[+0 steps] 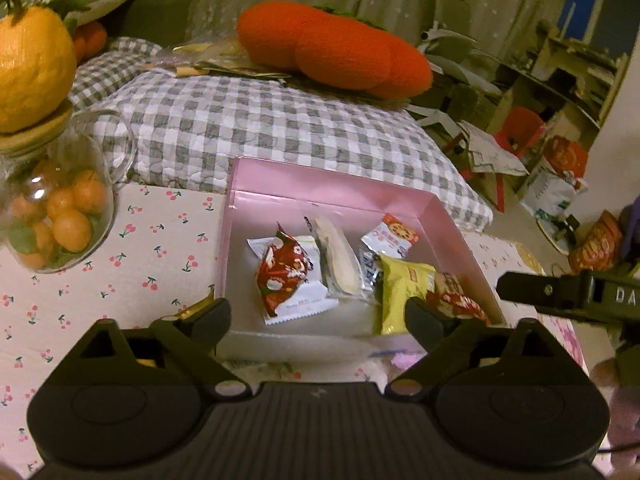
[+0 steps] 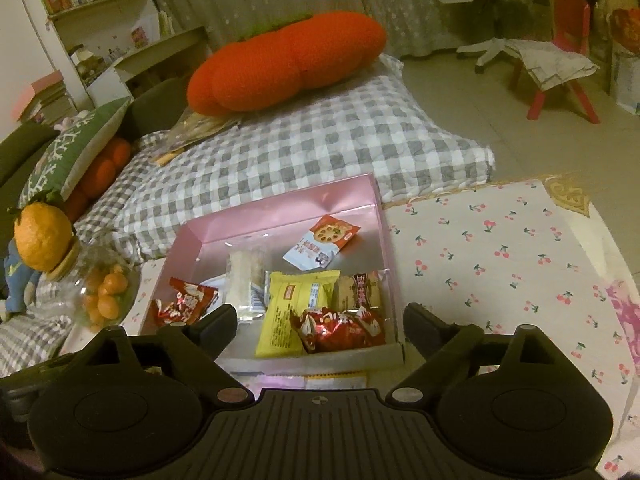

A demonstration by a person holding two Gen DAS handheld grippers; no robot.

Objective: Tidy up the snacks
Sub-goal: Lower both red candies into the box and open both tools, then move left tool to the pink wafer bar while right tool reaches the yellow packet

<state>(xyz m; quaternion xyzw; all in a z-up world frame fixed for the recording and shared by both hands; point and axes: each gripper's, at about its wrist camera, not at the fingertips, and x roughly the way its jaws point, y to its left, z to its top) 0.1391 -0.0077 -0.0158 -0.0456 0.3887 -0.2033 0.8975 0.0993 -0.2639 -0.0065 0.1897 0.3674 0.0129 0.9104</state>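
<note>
Hovering over the pink box point(image 2: 280, 216) at the surface's point(image 2: 500, 264) far edge, I hold both sets of fingers spread wide and empty. Every snack I can see lies inside the box, below and ahead of my left gripper point(image 1: 316, 316) and right gripper point(image 2: 316, 320). Nearest my right is the red wrapped candy point(image 2: 340, 328) at the box's near right corner, touching the yellow packet point(image 2: 288, 312), whose long axis runs toward the far wall. My left hangs nearer the red-and-white packet point(image 1: 286, 276) toward the near left. The box's near wall and right wall crowd any reach there; the cherry-print surface off the box's right edge looks to offer open room.
</note>
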